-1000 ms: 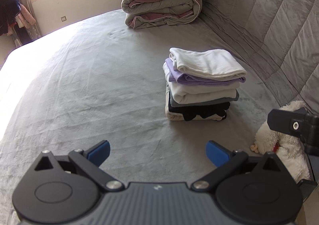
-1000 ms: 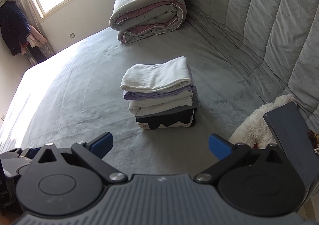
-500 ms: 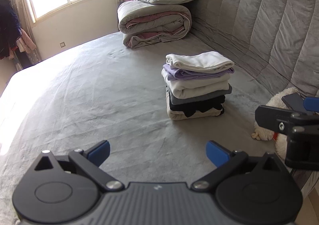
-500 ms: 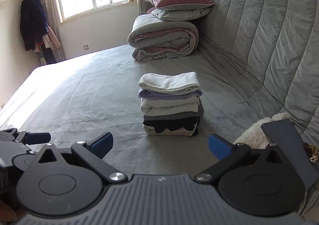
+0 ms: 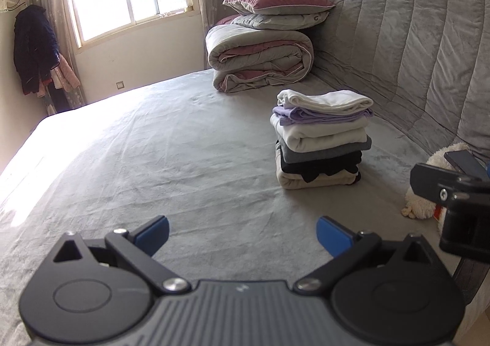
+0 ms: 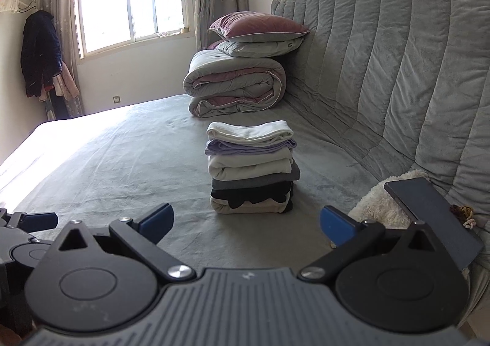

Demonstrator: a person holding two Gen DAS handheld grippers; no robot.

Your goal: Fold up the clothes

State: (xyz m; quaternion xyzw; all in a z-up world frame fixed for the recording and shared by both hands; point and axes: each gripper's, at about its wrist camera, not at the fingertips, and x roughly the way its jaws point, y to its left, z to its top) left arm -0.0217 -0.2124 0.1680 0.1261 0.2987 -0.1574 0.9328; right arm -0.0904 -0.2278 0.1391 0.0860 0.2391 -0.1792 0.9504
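Both views have tilted up, showing window (image 6: 131,0); each tool (image 5: 242,232) (image 6: 246,223) released over grey bed (image 5: 153,147).

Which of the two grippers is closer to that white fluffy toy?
Right. The right gripper hangs open just beside the fluffy toy, its right finger almost overlapping it. The left gripper, also open, sits further left, with the right one between it and the toy.

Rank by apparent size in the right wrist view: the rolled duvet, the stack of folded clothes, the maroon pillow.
1. Rolled duvet.
2. Stack of folded clothes, though it sits nearer the camera, so its true size is unsure.
3. Maroon pillow.
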